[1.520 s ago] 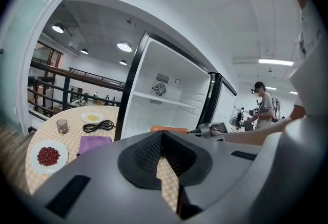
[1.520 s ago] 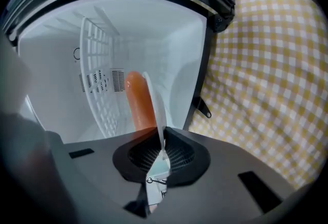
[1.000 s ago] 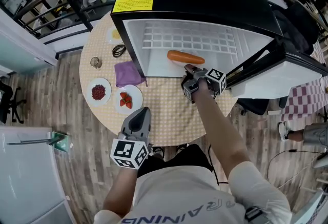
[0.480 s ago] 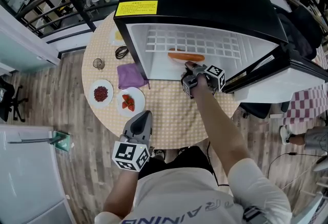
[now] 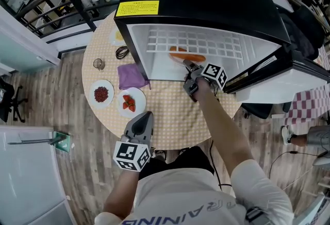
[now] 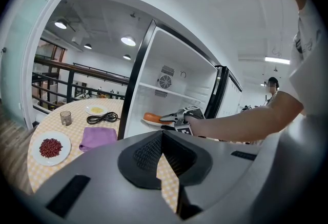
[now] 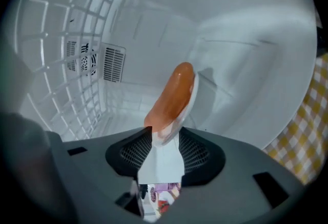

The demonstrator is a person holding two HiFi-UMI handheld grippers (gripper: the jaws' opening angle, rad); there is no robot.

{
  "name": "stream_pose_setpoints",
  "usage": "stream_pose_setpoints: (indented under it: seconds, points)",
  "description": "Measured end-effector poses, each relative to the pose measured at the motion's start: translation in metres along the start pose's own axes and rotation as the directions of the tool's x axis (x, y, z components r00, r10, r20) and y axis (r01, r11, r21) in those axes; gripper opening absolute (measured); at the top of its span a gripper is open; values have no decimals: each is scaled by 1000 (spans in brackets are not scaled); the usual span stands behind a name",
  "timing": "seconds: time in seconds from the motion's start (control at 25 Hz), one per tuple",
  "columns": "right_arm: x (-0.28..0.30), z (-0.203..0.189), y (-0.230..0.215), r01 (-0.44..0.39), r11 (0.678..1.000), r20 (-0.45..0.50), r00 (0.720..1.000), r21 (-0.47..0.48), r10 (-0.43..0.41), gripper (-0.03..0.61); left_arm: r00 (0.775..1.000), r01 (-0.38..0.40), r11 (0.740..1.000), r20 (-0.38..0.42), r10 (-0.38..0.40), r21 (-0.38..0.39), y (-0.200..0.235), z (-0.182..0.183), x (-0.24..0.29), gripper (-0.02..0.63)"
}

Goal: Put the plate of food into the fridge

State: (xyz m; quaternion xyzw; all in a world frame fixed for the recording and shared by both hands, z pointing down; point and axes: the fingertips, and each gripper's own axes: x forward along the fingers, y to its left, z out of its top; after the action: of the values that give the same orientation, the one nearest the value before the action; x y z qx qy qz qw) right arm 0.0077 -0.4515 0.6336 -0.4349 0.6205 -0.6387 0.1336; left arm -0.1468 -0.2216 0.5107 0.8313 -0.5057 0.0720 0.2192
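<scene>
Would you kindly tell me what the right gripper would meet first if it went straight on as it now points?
The rim of the plate, already between its opening jaws; beyond that, probably the back wall of the fridge.

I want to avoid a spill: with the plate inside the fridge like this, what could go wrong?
The jaws of the right gripper are opening with the plate between them; if it is not flat on the fridge floor, it may tip. The orange food reaches the rim there and could roll off on withdrawal.
</scene>
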Motion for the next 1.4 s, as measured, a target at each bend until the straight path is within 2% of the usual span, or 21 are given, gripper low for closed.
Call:
stream_pose_setpoints:
  seconds: [0.08, 0.16, 0.28, 0.36, 0.44, 0.52, 0.68, 0.76, 0.8, 0.84, 0.92, 1.04, 1.32, 1.4]
  points:
    - [1, -3, 2, 6, 997, -23, 1000, -75, -7, 186, 1000, 0, 1000, -5, 0, 0, 0, -1, 0, 8]
    - [1, -5, 4, 12, 989, -42, 999, -151, -18, 204, 1000, 1, 1000, -10, -1, 0, 1, -3, 1, 8]
    - [1, -9, 4, 44, 953, -70, 995, -300, -68, 218, 1000, -1, 1000, -15, 1, 0, 2, -4, 0, 8]
    - [0, -11, 3, 86, 899, -74, 989, -429, -130, 218, 1000, -3, 1000, -18, 3, 0, 4, -5, 0, 8]
    - [0, -14, 2, 137, 824, -63, 977, -549, -205, 218, 1000, -5, 1000, -21, 5, 1, 6, -5, 0, 8]
    - [1, -19, 0, 162, 768, -70, 963, -619, -259, 218, 1000, -7, 1000, -23, 7, 1, 8, -6, 0, 8]
    - [1, -28, -6, 163, 704, -90, 947, -692, -308, 218, 999, -13, 1000, -31, 13, -2, 10, -10, -1, 8]
    - [-1, -28, -12, 192, 671, -74, 935, -716, -347, 218, 999, -16, 1000, -35, 16, -5, 11, -11, -2, 8]
    - [-1, -28, -14, 204, 664, -72, 929, -719, -363, 217, 999, -18, 1000, -35, 18, -6, 11, -12, -2, 8]
    - [-2, -28, -16, 209, 668, -79, 924, -714, -373, 216, 999, -19, 1000, -35, 19, -7, 12, -12, -2, 8]
    - [-4, -29, -20, 215, 694, -100, 918, -687, -383, 199, 999, -19, 1000, -35, 18, -10, 12, -12, -2, 8]
    - [-8, -27, -29, 237, 738, -112, 914, -632, -389, 119, 999, -19, 1000, -36, 19, -15, 13, -13, -3, 8]
    - [-15, -30, -28, 224, 784, -125, 926, -579, -356, 61, 999, -14, 1000, -36, 14, -15, 12, -13, -3, 8]
    - [-18, -32, -24, 216, 787, -126, 929, -578, -347, 61, 999, -11, 1000, -33, 10, -15, 11, -12, -2, 8]
